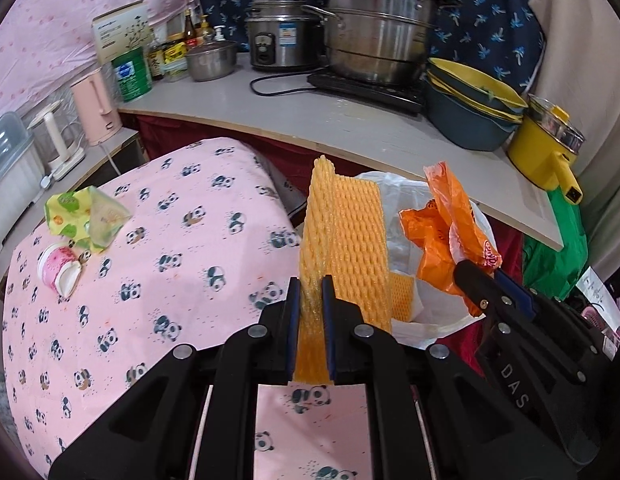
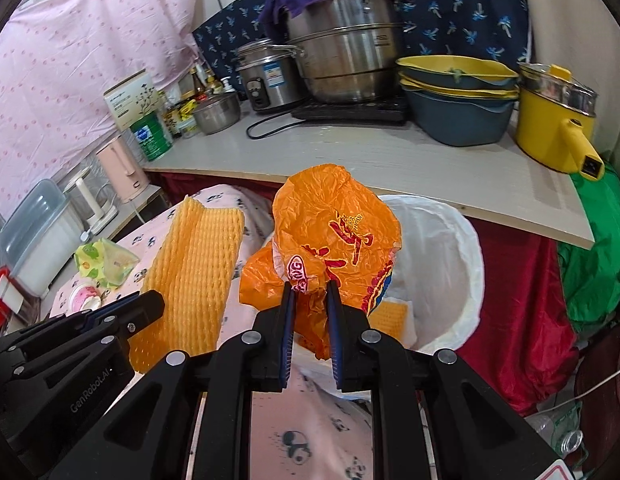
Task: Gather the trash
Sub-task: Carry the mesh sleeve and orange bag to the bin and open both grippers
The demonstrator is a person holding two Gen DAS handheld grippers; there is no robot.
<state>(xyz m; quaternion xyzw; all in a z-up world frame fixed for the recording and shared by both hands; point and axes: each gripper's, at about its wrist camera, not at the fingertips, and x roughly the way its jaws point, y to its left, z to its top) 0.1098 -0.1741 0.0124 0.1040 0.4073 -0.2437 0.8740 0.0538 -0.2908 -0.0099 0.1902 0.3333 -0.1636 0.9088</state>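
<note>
My left gripper (image 1: pixel 311 286) is shut on a yellow foam fruit net (image 1: pixel 346 248), which stands up from its jaws over the table's far edge. Beside it, my right gripper (image 2: pixel 310 290) is shut on a crumpled orange plastic wrapper (image 2: pixel 334 224). Both hang close to a bin lined with a white bag (image 2: pixel 450 248), where another piece of yellow foam net (image 2: pixel 394 316) lies inside. The left gripper (image 2: pixel 149 304) with its net (image 2: pixel 193 272) shows at the left of the right wrist view. A green-yellow wrapper (image 1: pixel 85 220) and a pink cup (image 1: pixel 59 270) lie on the panda tablecloth (image 1: pixel 157 264).
A counter (image 1: pixel 350 128) behind the bin carries steel pots, a rice cooker, stacked blue-yellow bowls (image 1: pixel 470 108) and a yellow electric pot (image 1: pixel 546 148). A pink kettle (image 1: pixel 95 108) and a white box stand at the left. Red cloth and a green bag (image 2: pixel 598 256) lie at right.
</note>
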